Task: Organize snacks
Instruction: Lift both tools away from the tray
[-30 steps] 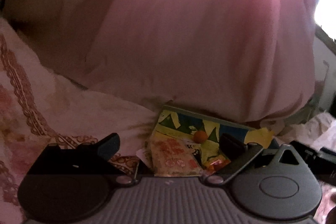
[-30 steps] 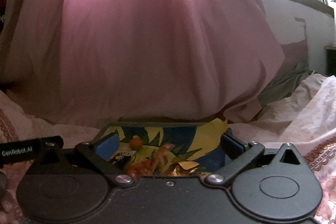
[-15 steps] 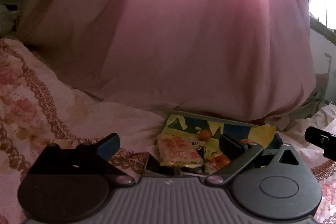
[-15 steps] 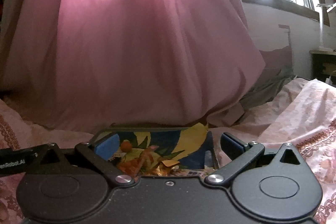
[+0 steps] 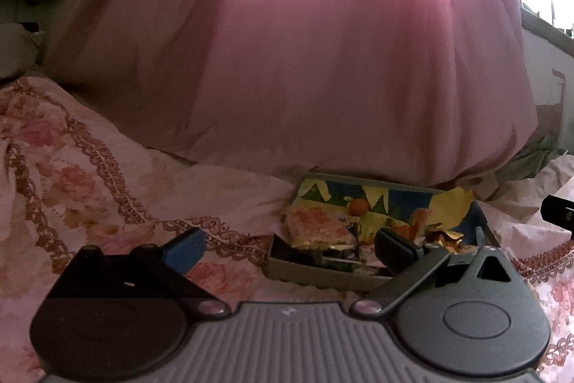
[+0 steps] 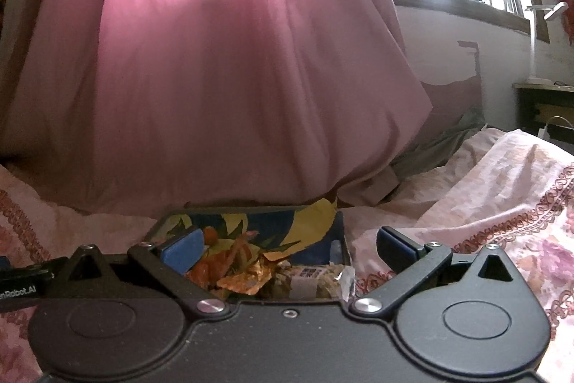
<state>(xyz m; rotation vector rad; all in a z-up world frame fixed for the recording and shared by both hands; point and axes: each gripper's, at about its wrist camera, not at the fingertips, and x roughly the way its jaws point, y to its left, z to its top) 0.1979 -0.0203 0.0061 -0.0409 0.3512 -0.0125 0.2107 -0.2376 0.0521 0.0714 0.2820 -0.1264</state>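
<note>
We hold our left gripper (image 5: 290, 248) and right gripper (image 6: 290, 244) spread wide, both empty. Just beyond them, a snack-filled tray (image 5: 323, 277) rests on the floral bedspread (image 5: 89, 182).

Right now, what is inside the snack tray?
The tray holds a pink packet, a small orange ball, crumpled orange and gold wrappers and a labelled bar. Whatever lies beneath them is covered; only its leaf-patterned lining shows.
</note>
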